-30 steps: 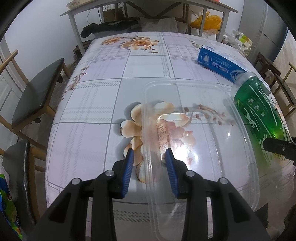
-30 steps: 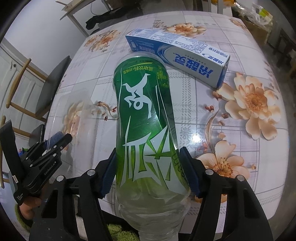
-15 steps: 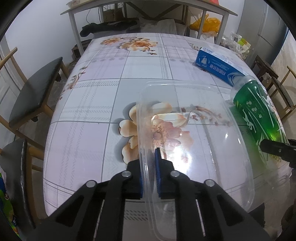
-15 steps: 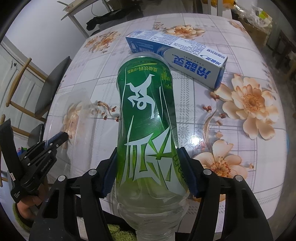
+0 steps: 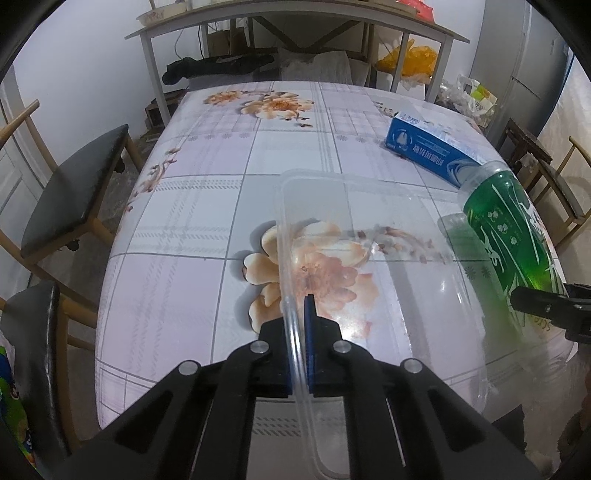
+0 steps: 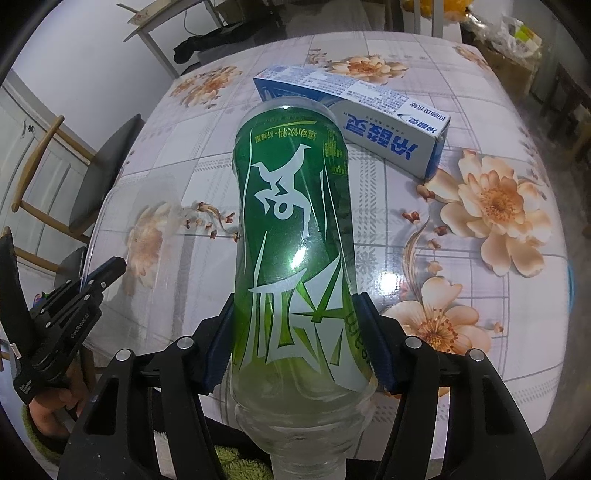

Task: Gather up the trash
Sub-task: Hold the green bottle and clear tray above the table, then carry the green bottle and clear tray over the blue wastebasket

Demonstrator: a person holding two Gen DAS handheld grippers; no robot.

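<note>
My left gripper point(image 5: 300, 325) is shut on the left rim of a clear plastic lid point(image 5: 391, 258) and holds it tilted above the floral table point(image 5: 207, 206). My right gripper point(image 6: 295, 343) is shut on a green-labelled plastic bottle point(image 6: 291, 229), held off the table with its base pointing away; the bottle also shows at the right of the left wrist view point(image 5: 506, 225). A blue and white toothpaste box point(image 6: 354, 110) lies on the table beyond the bottle, also seen in the left wrist view point(image 5: 432, 155). The left gripper point(image 6: 88, 291) shows in the right wrist view.
A dark-seated wooden chair point(image 5: 70, 184) stands left of the table. A metal-framed shelf table point(image 5: 295, 22) with dark cloth and bags stands behind. Another chair point(image 5: 557, 184) is at the right edge.
The left gripper's jaws closed onto the lid's rim and lifted it, tilting it up. The right gripper kept holding the bottle, nearly still.
</note>
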